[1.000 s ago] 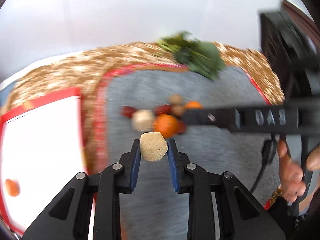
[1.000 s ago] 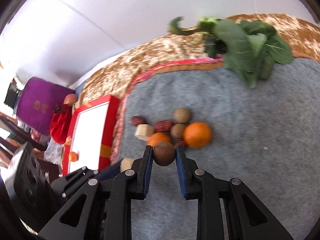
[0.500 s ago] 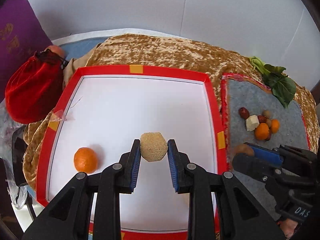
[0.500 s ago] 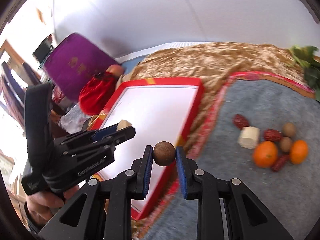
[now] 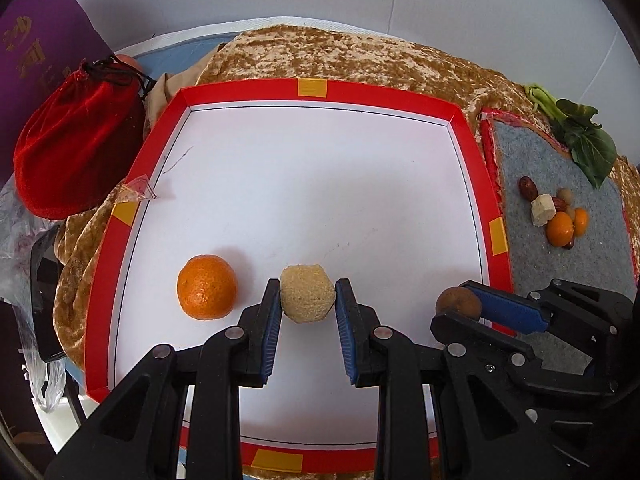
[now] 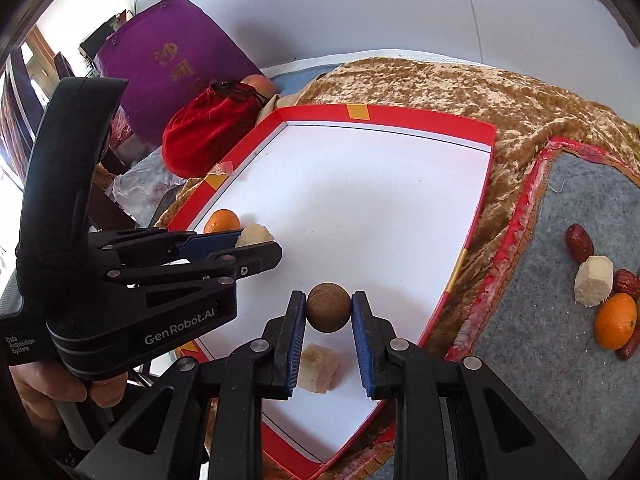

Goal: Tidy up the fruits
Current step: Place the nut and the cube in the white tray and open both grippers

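My left gripper (image 5: 307, 299) is shut on a beige sugarcane chunk (image 5: 307, 298) and holds it over the white tray with a red rim (image 5: 476, 184), beside an orange (image 5: 207, 293) lying in the tray. My right gripper (image 6: 328, 308) is shut on a brown round fruit (image 6: 328, 307) above the tray's near right part (image 6: 472, 224). Another beige chunk (image 6: 319, 367) lies in the tray under it. The right gripper also shows in the left wrist view (image 5: 460, 304), the left gripper in the right wrist view (image 6: 256, 240).
On the grey mat (image 5: 560, 264) to the right lies a cluster: two oranges (image 5: 560, 229), a beige chunk (image 5: 543, 209), red dates (image 5: 528, 188) and small brown fruits. Green leaves (image 5: 580, 140) lie beyond. A red pouch (image 5: 76, 148) and purple box (image 6: 172, 64) stand left of the tray.
Both grippers swung left from the grey mat to the tray, each carrying its piece. They now hang lower and closer over the tray's white floor.
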`<state>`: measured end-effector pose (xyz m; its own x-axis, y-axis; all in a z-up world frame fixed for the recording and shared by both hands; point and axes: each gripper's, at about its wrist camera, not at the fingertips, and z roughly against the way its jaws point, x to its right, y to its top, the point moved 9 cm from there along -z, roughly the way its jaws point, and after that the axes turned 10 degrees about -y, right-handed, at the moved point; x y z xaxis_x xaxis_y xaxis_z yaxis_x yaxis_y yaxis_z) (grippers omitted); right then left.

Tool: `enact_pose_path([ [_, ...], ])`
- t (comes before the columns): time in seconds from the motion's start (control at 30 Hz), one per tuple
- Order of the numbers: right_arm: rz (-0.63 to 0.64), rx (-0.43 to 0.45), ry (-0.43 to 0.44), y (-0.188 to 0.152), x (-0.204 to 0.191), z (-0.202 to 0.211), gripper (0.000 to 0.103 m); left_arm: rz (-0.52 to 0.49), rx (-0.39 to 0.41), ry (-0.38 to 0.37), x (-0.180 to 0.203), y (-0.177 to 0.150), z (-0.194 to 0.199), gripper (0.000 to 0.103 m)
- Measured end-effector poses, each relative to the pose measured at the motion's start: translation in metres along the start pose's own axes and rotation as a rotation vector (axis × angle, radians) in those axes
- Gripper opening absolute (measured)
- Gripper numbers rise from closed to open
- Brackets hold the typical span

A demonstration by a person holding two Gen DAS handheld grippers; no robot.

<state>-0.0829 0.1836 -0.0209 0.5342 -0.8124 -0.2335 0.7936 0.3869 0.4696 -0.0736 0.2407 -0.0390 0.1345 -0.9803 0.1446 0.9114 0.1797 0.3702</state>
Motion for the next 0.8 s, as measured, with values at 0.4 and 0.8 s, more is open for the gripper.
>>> enact_pose_path([
  [0.4, -0.013, 0.011, 0.020, 0.003, -0.002, 0.011, 0.027, 0.011, 0.011, 0.037, -0.002, 0.007, 0.002, 0.024],
  [0.8, -0.111, 0.075, 0.028, 0.017, 0.034, 0.055, 0.027, -0.106, 0.128, 0.019, 0.049, 0.042, 0.017, 0.055],
])
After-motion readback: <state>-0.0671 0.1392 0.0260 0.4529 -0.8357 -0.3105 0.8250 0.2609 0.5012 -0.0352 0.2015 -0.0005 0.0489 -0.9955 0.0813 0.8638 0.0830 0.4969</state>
